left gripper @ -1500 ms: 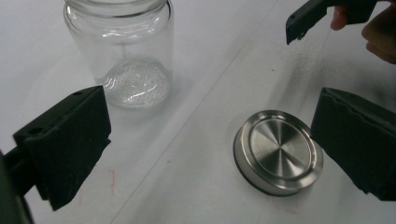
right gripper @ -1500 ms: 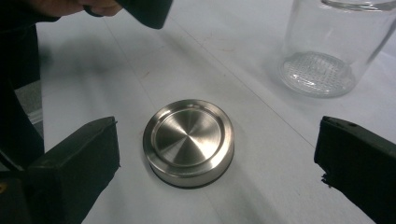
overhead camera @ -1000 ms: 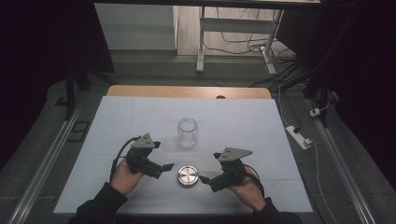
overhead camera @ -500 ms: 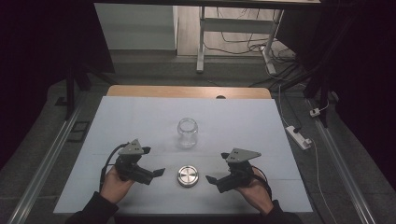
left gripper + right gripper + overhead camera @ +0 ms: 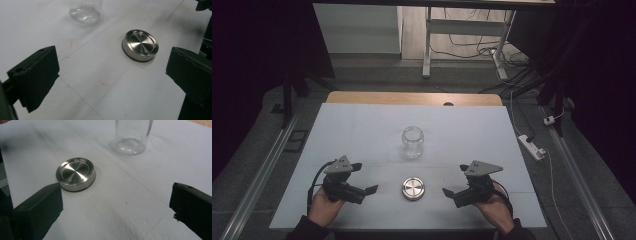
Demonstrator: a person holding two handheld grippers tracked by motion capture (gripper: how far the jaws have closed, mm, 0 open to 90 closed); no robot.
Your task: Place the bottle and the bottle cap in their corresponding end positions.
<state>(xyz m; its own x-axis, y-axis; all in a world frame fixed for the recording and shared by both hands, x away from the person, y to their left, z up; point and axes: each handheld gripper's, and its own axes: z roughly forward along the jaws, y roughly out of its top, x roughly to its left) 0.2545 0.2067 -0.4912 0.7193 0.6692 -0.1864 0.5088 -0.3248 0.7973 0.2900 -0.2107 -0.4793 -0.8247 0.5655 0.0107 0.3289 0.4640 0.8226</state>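
Lid (image 5: 413,189), round and brushed steel with a dark rim at its base, lies flat on the white table (image 5: 362,130) near the person's edge, about midway between the two grippers and touching neither. Behind it, farther up the table, a clear glass jar (image 5: 412,142) stands upright with its mouth open, well apart from the lid.

To the lid's left, the left gripper (image 5: 366,179) sits low over the table in the person's left hand (image 5: 323,207), jaws spread wide and gripping nothing, aimed toward the lid. In the left gripper view the lid (image 5: 140,45) shows ahead between the two black jaws, nearer the right one, with the jar's base (image 5: 85,11) at the top edge.

On the other side, the right gripper (image 5: 453,187) is in the right hand (image 5: 494,207), also low, its jaws likewise parted and empty, turned toward the lid. In the right gripper view the lid (image 5: 75,174) lies just beyond the tip of the left-hand jaw, close to it, though I cannot tell whether it touches; the jar (image 5: 131,136) stands farther off.

A cable loops from the left gripper round the back of the hand.
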